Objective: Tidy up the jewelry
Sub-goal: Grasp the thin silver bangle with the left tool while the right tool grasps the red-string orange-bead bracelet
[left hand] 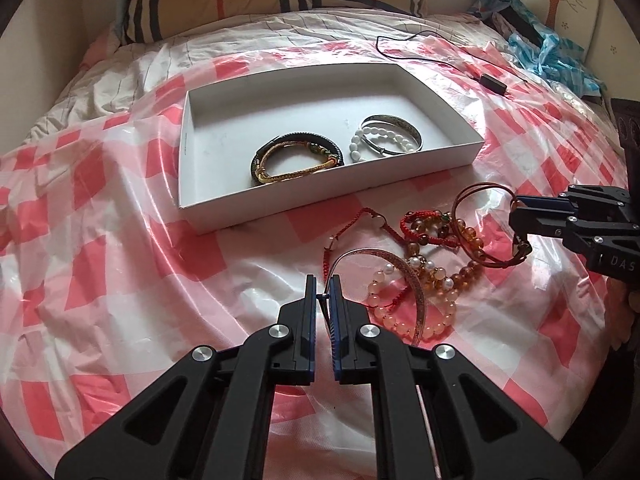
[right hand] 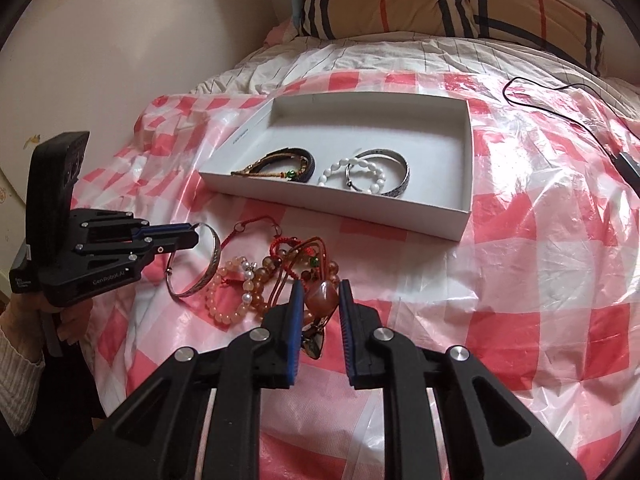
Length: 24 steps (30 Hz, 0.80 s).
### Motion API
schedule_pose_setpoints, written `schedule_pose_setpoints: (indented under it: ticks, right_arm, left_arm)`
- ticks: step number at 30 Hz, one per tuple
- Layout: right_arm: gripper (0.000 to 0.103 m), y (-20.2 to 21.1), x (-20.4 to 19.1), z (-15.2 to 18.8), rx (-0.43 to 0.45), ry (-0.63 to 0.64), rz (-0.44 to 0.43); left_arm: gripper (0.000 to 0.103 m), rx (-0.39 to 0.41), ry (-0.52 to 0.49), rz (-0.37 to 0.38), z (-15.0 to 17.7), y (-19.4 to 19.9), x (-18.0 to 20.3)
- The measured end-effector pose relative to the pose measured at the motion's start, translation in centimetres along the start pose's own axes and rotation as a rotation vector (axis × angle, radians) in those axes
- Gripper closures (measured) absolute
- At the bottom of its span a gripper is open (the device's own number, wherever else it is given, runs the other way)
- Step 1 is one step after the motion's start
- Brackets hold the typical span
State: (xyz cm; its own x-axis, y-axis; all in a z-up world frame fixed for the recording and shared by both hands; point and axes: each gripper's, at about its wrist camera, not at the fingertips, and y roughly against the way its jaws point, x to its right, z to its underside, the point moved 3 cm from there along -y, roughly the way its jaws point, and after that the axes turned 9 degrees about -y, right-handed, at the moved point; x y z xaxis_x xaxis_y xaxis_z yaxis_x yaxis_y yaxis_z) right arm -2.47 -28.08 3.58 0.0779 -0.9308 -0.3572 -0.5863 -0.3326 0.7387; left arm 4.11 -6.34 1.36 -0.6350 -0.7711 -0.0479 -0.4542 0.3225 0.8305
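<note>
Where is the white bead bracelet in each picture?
Left wrist view: the white bead bracelet lies in the white box, right part, overlapping the silver bangle.
Right wrist view: it lies mid-box, overlapping that bangle.
Shared landmark: the white box.
</note>
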Motion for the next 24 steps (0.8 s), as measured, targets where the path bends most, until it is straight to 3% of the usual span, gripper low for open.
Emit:
schedule_pose_setpoints:
  ticks: [8, 24]
  right_arm:
    - [0.085, 0.7, 1.2, -0.7, 0.039, -0.051, 0.005]
    - [0.085, 0.9, 0.7, -0.9, 0.059, -0.035, -0.001]
  left_arm:
    - [0.097, 0.031, 0.045, 0.008, -0.6, 0.2, 0.0]
    - [0.097, 0.057, 0.023, 0.004, -1.8, 0.1, 1.7]
